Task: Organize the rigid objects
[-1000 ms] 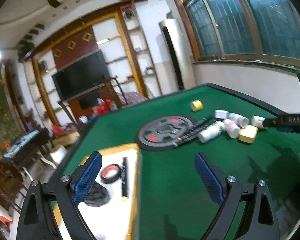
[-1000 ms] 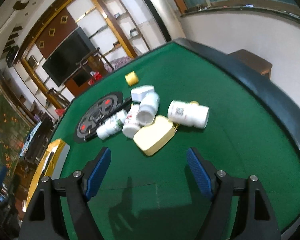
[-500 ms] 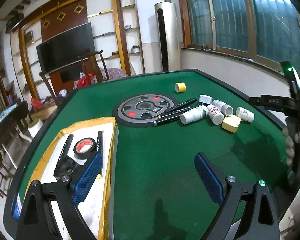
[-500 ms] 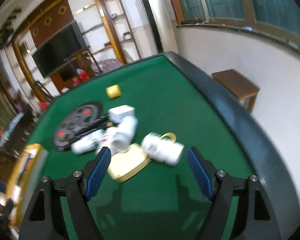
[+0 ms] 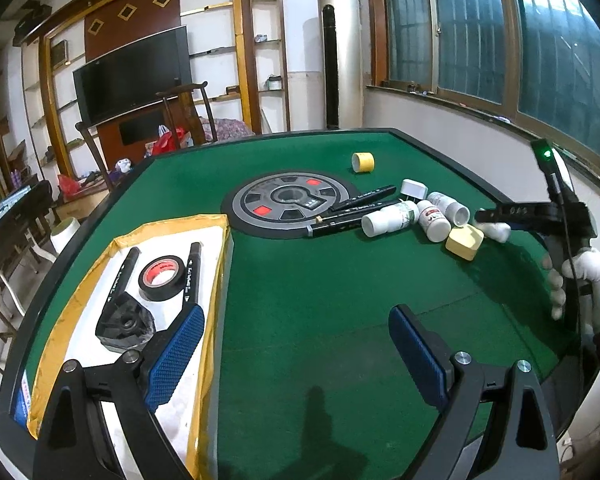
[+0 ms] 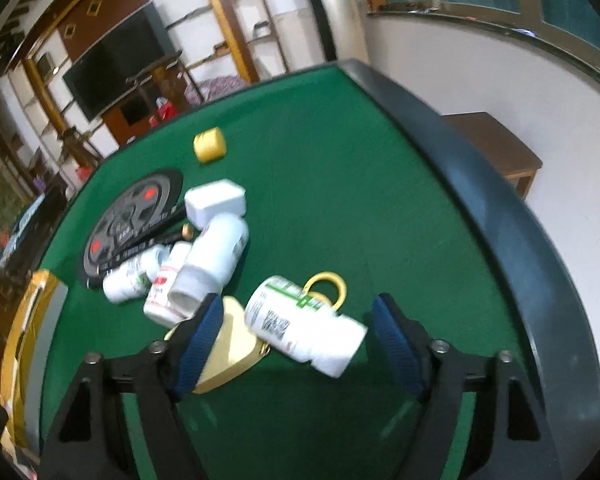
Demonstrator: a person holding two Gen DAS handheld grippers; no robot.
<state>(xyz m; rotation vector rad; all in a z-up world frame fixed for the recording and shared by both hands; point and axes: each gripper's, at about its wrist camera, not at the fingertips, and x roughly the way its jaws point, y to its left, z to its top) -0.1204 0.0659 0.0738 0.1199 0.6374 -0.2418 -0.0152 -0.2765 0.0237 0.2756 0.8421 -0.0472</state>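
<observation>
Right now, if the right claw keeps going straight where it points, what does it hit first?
Most likely the white bottle lying between the closing jaws of the right claw; the pads don't look to be pressing on it yet. Depth is unclear.

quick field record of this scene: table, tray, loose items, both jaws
table: green felt table
tray: white tray holding black tape roll, markers, black part
loose items: white bottles, yellow case, white charger, yellow tape roll
left gripper: jaws open, nothing between
right gripper: jaws closing, white bottle between, not yet gripped
</observation>
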